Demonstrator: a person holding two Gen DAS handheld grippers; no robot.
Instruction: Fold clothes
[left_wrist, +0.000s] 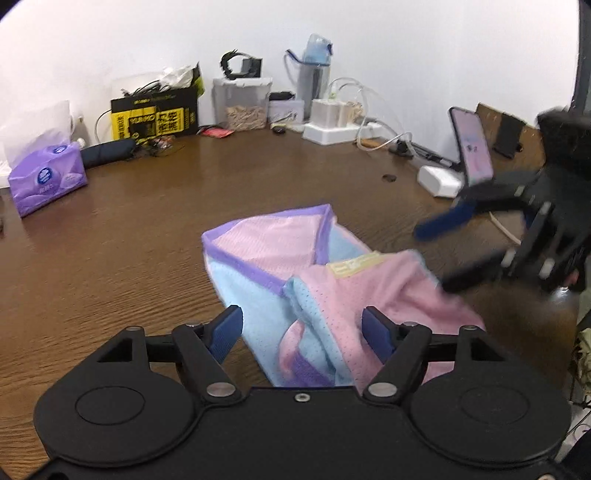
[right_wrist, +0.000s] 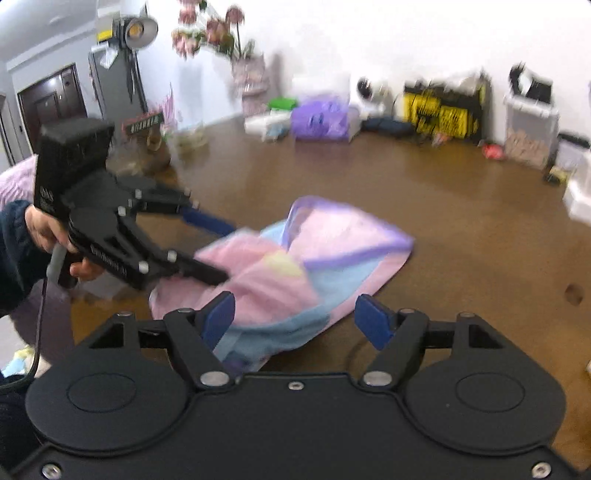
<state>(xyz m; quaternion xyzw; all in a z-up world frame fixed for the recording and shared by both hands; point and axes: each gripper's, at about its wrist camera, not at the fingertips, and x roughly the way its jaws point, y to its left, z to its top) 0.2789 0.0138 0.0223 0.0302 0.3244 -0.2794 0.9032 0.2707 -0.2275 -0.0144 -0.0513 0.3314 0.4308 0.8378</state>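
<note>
- We see the pink, blue and purple garment (left_wrist: 325, 291) lying crumpled on the brown table (left_wrist: 147, 229), near us.
- Our left gripper (left_wrist: 302, 328) is released, cloth lying loose between its jaws.
- Our right gripper (right_wrist: 295, 321) is likewise released.

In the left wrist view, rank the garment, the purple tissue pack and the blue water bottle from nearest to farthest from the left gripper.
From the left gripper:
1. Garment, pink, blue and purple, on the table right ahead, partly between the open fingers.
2. Purple tissue pack, far left on the table.
3. Blue water bottle, at the back by the wall.
</note>
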